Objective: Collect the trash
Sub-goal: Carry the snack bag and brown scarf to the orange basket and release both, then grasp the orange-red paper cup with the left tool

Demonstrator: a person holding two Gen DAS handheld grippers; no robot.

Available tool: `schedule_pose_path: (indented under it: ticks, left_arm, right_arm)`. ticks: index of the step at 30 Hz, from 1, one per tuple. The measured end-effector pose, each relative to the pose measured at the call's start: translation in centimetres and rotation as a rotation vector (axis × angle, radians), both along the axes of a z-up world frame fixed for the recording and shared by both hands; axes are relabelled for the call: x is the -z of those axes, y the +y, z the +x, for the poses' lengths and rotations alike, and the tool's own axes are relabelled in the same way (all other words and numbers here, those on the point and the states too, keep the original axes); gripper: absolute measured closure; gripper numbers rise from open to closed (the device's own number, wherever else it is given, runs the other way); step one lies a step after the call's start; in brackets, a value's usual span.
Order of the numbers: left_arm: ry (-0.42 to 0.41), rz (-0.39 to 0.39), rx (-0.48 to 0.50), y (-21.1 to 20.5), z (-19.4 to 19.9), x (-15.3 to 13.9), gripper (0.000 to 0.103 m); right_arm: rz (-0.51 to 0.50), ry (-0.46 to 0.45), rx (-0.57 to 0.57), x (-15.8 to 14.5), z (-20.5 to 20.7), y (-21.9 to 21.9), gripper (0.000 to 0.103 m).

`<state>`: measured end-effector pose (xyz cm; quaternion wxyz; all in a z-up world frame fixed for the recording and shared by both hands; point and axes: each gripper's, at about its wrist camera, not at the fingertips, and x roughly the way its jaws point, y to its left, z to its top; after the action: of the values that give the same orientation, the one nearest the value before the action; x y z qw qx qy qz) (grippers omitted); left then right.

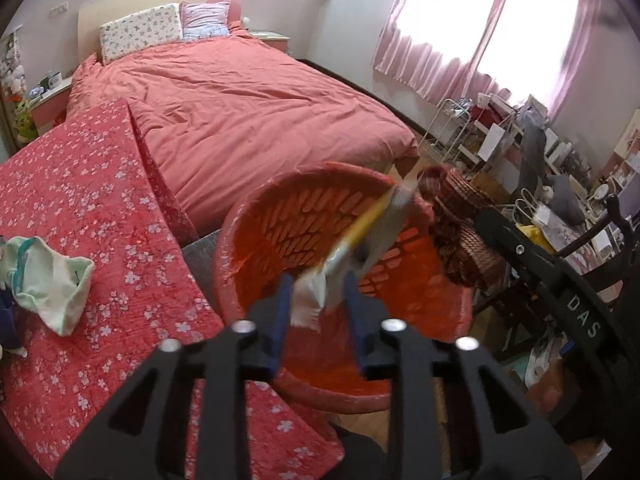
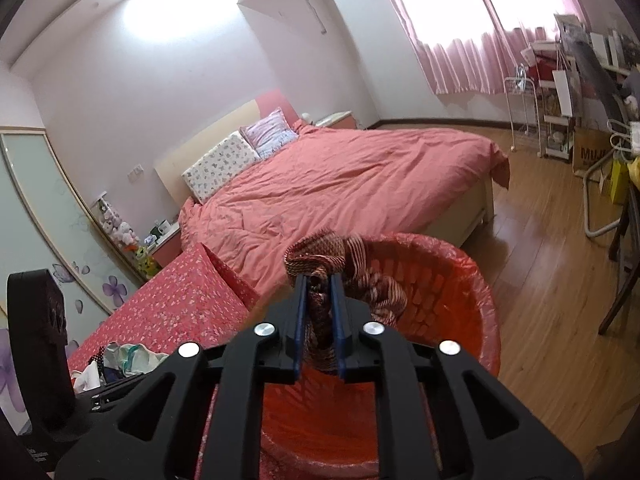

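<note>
**Red-lined bin takes two pieces at once**

Blue-padded, the left gripper point(image 1: 316, 300) stands partly parted over the bin point(image 1: 240, 248); a pale, crumpled wrapper point(image 1: 360, 236) sits between its fingers, blurred, so it may already be slipping free rather than held. The right gripper point(image 2: 319, 316) is nearly closed, its pads pressing a striped maroon cloth point(image 2: 344, 264) that bunches above the fingertips and hangs over the bin's rim.

To finish well, each gripper should part its fingers only once its load is well inside the liner, not over the edge. The left view alone shows the mint-and-white garment point(image 1: 52, 280) on the floral quilt point(image 1: 80, 200). The right view alone shows the bare wooden floor point(image 2: 552, 272) beyond the bin.
</note>
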<state>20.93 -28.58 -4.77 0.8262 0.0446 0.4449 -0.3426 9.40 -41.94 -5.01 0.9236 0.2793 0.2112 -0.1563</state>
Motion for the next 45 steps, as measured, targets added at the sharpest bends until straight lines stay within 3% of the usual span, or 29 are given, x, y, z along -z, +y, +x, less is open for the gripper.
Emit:
schedule_pose_path:
  ticks: [5, 7, 13, 26, 34, 38, 45]
  left_arm:
    - [-0.012, 0.020, -0.034, 1.6, 0.6, 0.3, 0.059]
    - [-0.051, 0.041, -0.054, 2.5, 0.5, 0.1, 0.055]
    - [-0.152, 0.091, -0.119, 5.9, 0.0, -1.1, 0.041]
    - [-0.265, 0.101, -0.288, 16.1, -0.7, -4.2, 0.024]
    - [-0.299, 0.153, -0.537, 28.4, 0.9, -5.1, 0.017]
    - [-0.289, 0.203, -0.689, 35.6, 2.7, -4.6, 0.014]
    - [-0.239, 0.251, -0.816, 43.0, 6.3, -2.7, 0.011]
  right_arm:
    - [0.011, 0.032, 0.025, 0.5, -0.3, 0.1, 0.073]
    - [-0.013, 0.040, 0.040, 0.2, -0.6, 0.6, 0.066]
    - [-0.069, 0.068, 0.060, -0.6, -0.8, 1.7, 0.057]
    - [-0.174, 0.098, -0.057, -2.4, 1.1, 7.6, 0.051]
    - [-0.193, 0.128, -0.187, -2.1, 3.3, 13.1, 0.051]
    - [-0.205, 0.149, -0.258, -1.7, 4.5, 16.0, 0.044]
    - [-0.220, 0.205, -0.355, -0.5, 7.5, 20.9, 0.044]
